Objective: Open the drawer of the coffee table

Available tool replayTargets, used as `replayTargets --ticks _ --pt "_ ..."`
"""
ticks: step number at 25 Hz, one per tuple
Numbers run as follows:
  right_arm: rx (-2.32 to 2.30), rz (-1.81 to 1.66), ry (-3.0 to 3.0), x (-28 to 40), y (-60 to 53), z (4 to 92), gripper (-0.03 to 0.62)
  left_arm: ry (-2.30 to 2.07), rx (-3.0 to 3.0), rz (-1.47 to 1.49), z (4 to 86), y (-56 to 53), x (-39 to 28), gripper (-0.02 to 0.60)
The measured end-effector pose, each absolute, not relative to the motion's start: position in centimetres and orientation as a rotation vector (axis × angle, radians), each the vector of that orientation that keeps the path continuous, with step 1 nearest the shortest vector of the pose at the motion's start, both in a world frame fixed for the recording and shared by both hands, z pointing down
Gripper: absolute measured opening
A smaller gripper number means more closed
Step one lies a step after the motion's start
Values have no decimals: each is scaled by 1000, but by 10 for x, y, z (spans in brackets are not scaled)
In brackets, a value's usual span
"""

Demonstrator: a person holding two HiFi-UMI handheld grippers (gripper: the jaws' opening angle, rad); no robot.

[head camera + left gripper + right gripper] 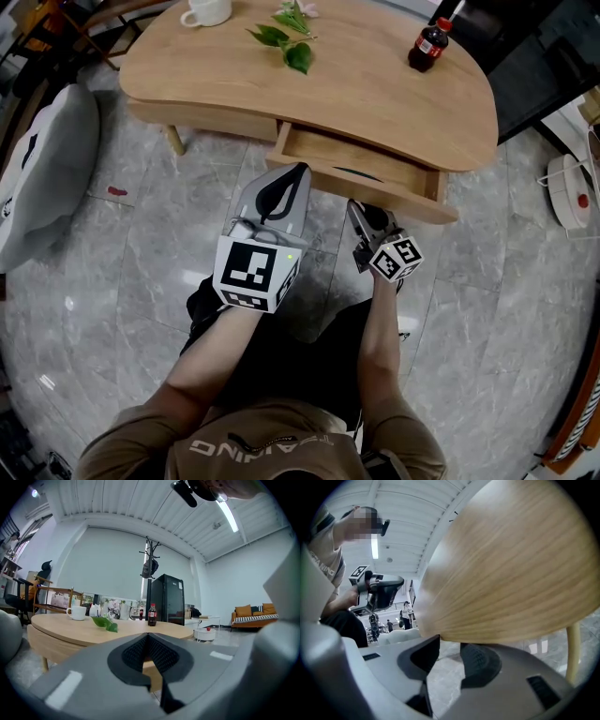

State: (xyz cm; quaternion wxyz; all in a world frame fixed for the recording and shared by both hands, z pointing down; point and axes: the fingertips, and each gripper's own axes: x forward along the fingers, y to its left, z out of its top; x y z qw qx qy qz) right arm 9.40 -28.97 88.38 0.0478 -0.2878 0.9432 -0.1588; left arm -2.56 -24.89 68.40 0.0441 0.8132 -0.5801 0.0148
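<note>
Seen from above, a pale wooden coffee table [347, 94] fills the upper part of the head view. Its drawer [375, 192] stands partly pulled out from the near edge, toward six o'clock, with the shallow inside showing.

On the tabletop, a white cup [206, 11] sits at eleven o'clock, a sprig of green leaves [286, 42] at twelve and a small dark cola bottle [429, 45] at one.

The left gripper [292, 171] points toward twelve o'clock at the drawer front's left end. In the left gripper view its tips are closed together with nothing caught between them. Whether they touch the wood cannot be told.

The right gripper [359, 206] lies at four o'clock from the left one, low under the drawer front. In the right gripper view its jaws stand partly apart, grey floor showing in the gap. The drawer's wooden lower edge runs just above the tips, and no pad visibly presses on it.

A grey cushion [47, 173] lies on the marbled floor [487, 281] at nine o'clock.
</note>
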Motion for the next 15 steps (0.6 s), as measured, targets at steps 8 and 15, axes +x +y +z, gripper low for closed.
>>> replayTargets --ticks 8,15 --pt "-898 -496 2865 95 -267 884 137 -1751 2484 40 687 -249 -20 2" --pt "-901 -500 2866 97 -255 889 132 -1733 2486 40 691 -252 -15 0"
